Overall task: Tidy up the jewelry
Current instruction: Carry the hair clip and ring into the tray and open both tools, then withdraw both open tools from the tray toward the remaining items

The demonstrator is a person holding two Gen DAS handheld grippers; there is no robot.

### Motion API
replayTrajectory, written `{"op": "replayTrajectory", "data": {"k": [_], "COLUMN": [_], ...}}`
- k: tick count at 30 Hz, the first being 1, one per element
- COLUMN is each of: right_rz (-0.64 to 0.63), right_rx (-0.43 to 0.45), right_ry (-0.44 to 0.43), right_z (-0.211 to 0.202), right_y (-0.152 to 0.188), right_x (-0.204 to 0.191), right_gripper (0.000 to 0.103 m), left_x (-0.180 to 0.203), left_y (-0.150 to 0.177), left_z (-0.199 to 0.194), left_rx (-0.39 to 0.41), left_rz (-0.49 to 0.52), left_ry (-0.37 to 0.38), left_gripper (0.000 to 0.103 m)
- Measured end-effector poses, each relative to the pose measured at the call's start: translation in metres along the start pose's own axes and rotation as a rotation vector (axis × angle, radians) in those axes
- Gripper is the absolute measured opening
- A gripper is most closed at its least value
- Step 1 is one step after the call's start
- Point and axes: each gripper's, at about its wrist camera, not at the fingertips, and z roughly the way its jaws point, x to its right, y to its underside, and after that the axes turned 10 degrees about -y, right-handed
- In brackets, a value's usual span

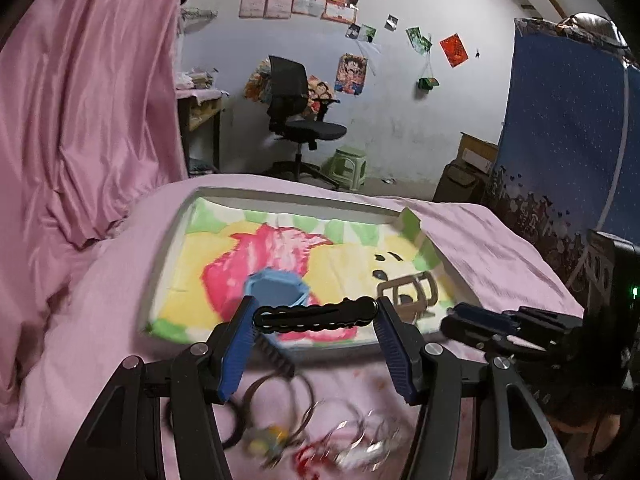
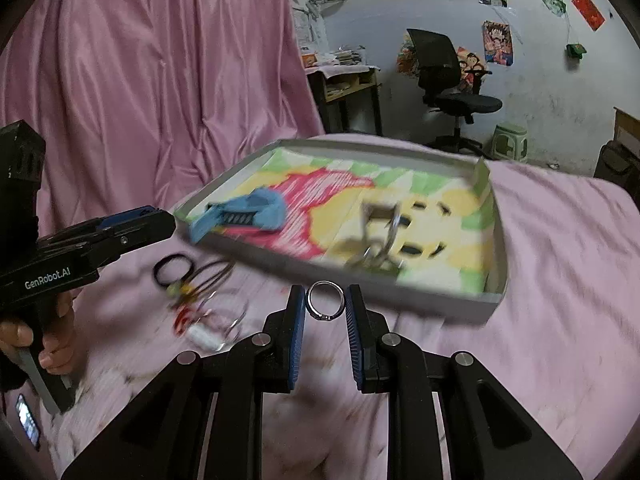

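My left gripper (image 1: 316, 314) is shut on a black hair clip (image 1: 316, 315), held crosswise between its fingertips above the near edge of the shallow tray (image 1: 168, 248). The tray has a bright cartoon lining and holds a blue hair claw (image 1: 276, 288) and a beige buckle-like clip (image 1: 408, 294). My right gripper (image 2: 325, 304) is shut on a silver ring (image 2: 325, 301), just in front of the tray (image 2: 496, 240). Loose jewelry lies on the pink bedspread: a black hair tie (image 2: 173, 270), thin bangles and chains (image 2: 208, 300), also blurred in the left wrist view (image 1: 320, 432).
The pink bedspread (image 2: 560, 280) covers the whole work surface. A pink curtain (image 1: 80, 120) hangs at the left. A black office chair (image 1: 296, 120) and green stool (image 1: 348, 168) stand beyond the bed. A blue hanging cloth (image 1: 560, 120) is at the right.
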Motion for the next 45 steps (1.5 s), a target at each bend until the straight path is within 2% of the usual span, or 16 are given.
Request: {"op": "replayTrajectory", "data": {"k": [7,11,17,24,32,34,38,42,45], "right_rz": [0.003,0.006,0.028,0.048,0.063,0.070,0.082,0.090,0.097], "right_rx": [-0.022,-0.044,-0.085,-0.118,-0.109,-0.088,-0.023,0.078,0.145], "right_ry": [0.035,0.061,0.082,0.077,0.079,0.078,0.084,0.095,0.104], "right_z": [0.022,0.028,0.040,0.050,0.044,0.040,0.022,-0.003,-0.022], "right_y": [-0.017,-0.016,-0.017,-0.015,-0.016,-0.015,-0.013,-0.009,-0.002], "right_x": [0.015,0.023,0.038,0.044,0.047,0.048,0.049,0.043,0.035], "right_gripper": [0.018,0.018,0.018,0.018,0.021,0.032,0.033,0.051,0.057], "left_x": [0.009,0.018,0.036,0.045,0.042,0.036,0.024,0.009,0.000], "left_y": [-0.005,-0.003,-0.006,-0.006,-0.002,-0.001,0.003,0.009,0.014], "left_z": [0.042,0.055,0.077,0.084,0.064,0.053,0.029,0.003,-0.015], "left_rx": [-0.075,-0.085,-0.157,-0.196,-0.139,-0.110,-0.049,0.018,0.060], "left_rz": [-0.002,0.038,0.151,0.237,0.212,0.179,0.109,0.051,0.015], "left_ry": [-0.004,-0.047,-0.173,-0.209,-0.168,-0.136,-0.113,-0.101,-0.098], "left_gripper": [0.056,0.056,0.056,0.057,0.069,0.072,0.081,0.087,0.096]}}
